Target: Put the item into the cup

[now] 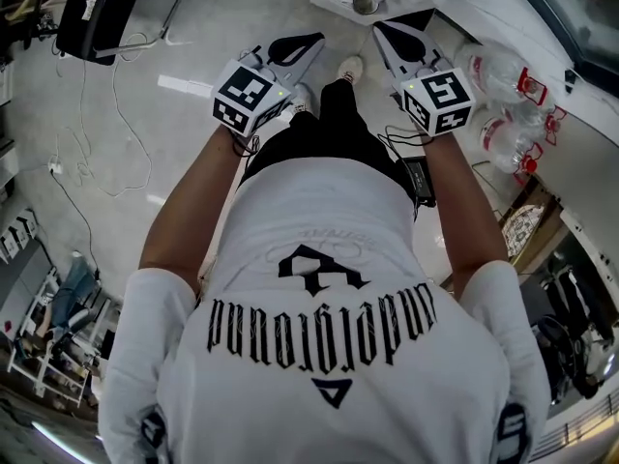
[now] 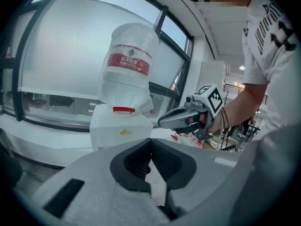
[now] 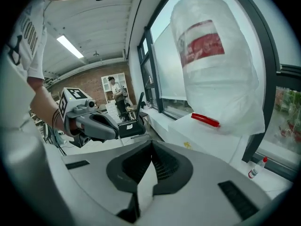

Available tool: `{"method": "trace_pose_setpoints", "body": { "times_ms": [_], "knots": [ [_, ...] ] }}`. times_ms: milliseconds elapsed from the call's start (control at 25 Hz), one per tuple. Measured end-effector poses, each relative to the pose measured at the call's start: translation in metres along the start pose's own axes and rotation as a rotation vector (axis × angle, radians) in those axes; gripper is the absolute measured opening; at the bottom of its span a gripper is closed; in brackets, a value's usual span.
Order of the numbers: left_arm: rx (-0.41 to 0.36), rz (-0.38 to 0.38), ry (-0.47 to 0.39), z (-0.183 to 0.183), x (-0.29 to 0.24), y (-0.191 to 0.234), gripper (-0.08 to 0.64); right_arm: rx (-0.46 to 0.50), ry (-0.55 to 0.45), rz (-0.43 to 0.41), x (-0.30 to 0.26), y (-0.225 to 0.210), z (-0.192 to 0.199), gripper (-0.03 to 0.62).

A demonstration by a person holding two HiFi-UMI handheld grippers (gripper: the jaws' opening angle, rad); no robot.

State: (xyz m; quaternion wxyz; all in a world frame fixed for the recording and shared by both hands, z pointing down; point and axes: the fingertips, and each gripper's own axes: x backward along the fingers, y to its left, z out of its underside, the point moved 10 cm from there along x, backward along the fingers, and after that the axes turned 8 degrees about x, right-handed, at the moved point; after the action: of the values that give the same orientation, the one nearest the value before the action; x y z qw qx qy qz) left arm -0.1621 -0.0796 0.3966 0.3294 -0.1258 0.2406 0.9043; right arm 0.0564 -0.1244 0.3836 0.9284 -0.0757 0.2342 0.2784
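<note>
Well, both of my claws are empty and pressed together. My left claw (image 2: 151, 141) has its black pads meeting at the tips with nothing between them, and my right claw (image 3: 151, 143) is closed the same way on nothing. From above I hold them out in front of my waist, the left claw (image 1: 306, 41) and right claw (image 1: 389, 29) near each other and level, aimed away from me over the pale floor (image 1: 193, 46).

I cannot find the item or the cup for certain. A small round grey thing (image 1: 366, 3) sits on a white surface just past my claw tips. It might be the cup, but it is too small to tell, and neither claw view shows it.

What both claws do face is a water dispenser (image 2: 120, 131) with an upturned water bottle (image 2: 128, 62) wrapped in clear plastic. Two spare bottles (image 1: 503, 100) lie on the ledge at my right.

I think the risks are these. With both claws closed, reaching for anything would push it away instead of catching it. I have to open one first. If I guess at the target I could grab the wrong thing. Swinging right could knock the spare bottles, and the two claws are close enough to bump each other. Loose cables (image 1: 121, 114) trail on the floor to my left, and I could trip on them if I step that way.
</note>
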Motion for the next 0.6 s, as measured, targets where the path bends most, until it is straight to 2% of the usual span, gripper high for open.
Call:
{"method": "trace_pose_setpoints", "body": {
  "times_ms": [480, 600],
  "knots": [
    [-0.052, 0.009, -0.083, -0.037, 0.056, -0.025, 0.012, 0.035, -0.042, 0.036, 0.050, 0.030, -0.042, 0.015],
    [-0.085, 0.007, -0.112, -0.051, 0.071, -0.032, 0.012, 0.051, -0.070, 0.049, 0.064, 0.038, -0.057, 0.015]
  ]
}}
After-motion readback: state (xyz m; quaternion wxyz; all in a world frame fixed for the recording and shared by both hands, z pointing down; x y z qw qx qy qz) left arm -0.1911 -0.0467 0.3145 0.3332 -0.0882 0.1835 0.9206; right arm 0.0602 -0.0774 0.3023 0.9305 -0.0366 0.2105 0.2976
